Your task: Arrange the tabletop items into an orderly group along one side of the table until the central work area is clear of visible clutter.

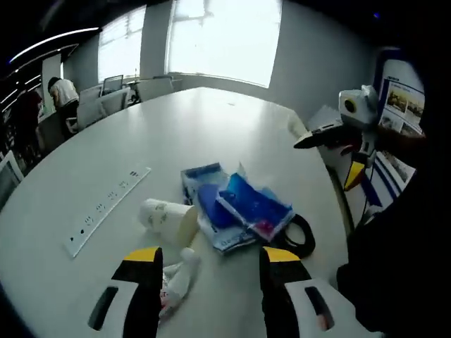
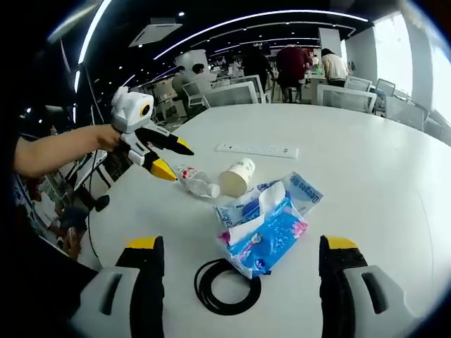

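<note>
Since both grippers, left gripper [image 1: 208,282] and right gripper [image 2: 239,282], hang w/ jaws apart, nothing's held. Ahead of left: crumpled bottle [image 1: 176,278], tipped paper cup [image 1: 169,220] (light, crushable, pinch rim), soft tissue packs [image 1: 246,208], floppy cable [image 1: 299,236] on table [image 1: 211,127].

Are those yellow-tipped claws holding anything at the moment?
No. Both sets of jaws stand open with nothing between them. The left gripper hovers above the crumpled bottle; the right gripper is apart from the tissue pack.
</note>
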A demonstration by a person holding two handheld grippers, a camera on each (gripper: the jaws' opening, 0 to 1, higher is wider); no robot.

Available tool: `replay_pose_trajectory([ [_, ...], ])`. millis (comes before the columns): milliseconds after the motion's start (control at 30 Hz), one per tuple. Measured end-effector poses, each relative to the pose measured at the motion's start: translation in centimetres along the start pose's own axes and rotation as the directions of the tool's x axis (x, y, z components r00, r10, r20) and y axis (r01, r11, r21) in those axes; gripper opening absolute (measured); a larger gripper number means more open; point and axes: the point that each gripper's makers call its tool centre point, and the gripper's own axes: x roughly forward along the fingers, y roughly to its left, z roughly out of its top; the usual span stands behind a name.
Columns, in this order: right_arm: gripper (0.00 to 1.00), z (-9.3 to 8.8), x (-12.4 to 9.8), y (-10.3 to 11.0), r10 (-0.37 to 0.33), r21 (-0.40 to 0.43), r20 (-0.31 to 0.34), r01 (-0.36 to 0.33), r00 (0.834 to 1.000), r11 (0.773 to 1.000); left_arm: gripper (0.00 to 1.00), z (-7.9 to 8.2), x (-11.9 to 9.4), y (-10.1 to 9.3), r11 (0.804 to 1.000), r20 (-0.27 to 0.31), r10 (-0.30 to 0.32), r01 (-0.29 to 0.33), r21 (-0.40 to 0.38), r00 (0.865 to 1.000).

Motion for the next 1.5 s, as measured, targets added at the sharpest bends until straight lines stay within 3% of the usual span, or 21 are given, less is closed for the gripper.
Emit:
replay_pose_trajectory([
  [167,0.87,-0.2,0.0,-0.1,-0.005,0.003,-0.008,0.005,1.0,1.0,0.48,-0.4,1.2,0.4,0.999,-0.046,-0.025,0.027,0.038,0.999],
  [367,0.86,-0.5,-0.1,-0.1,-0.008,0.01,-0.018,0.008,1.0,1.0,0.4,-2.5,3.0,0.7,0.993,-0.18,-0.059,0.076,0.093,0.982],
  [467,0.85,-0.6,0.0,-0.3,-0.01,0.005,-0.026,0.01,1.0,1.0,0.38,-2.8,3.7,0.7,0.989,-0.204,-0.063,0.088,0.117,0.977],
  [633,0.85,-0.5,0.0,-0.6,-0.016,0.012,-0.026,0.017,1.0,1.0,0.37,-2.1,4.6,0.7,0.987,-0.196,-0.068,0.095,0.129,0.978],
  [767,0.86,-0.6,0.1,-0.9,-0.03,0.014,-0.027,0.031,0.999,0.999,0.35,-3.0,5.0,0.9,0.975,-0.271,-0.084,0.135,0.175,0.959],
  [967,0.86,-0.8,0.0,-1.4,-0.047,0.026,-0.027,0.048,0.999,0.999,0.29,-3.0,5.8,1.5,0.953,-0.327,-0.076,0.165,0.253,0.942],
  [1067,0.87,-1.1,0.0,-2.0,-0.06,0.034,-0.033,0.061,0.998,0.998,0.28,-3.9,6.1,1.6,0.928,-0.413,-0.064,0.206,0.31,0.909],
  [1100,0.87,-1.2,0.0,-2.1,-0.062,0.037,-0.034,0.063,0.998,0.997,0.28,-4.1,6.3,1.7,0.924,-0.422,-0.065,0.214,0.316,0.904],
  [1367,0.87,-1.4,0.3,-2.2,-0.065,0.041,-0.047,0.067,0.997,0.997,0.28,-4.4,7.8,1.7,0.935,-0.429,-0.101,0.233,0.268,0.898],
  [1400,0.87,-1.4,0.3,-2.2,-0.065,0.043,-0.048,0.067,0.997,0.997,0.27,-4.7,7.9,1.8,0.93,-0.446,-0.099,0.242,0.276,0.889],
  [1500,0.86,-1.5,0.3,-2.2,-0.067,0.044,-0.05,0.069,0.997,0.997,0.26,-4.6,8.3,2.1,0.932,-0.451,-0.102,0.244,0.269,0.887],
])
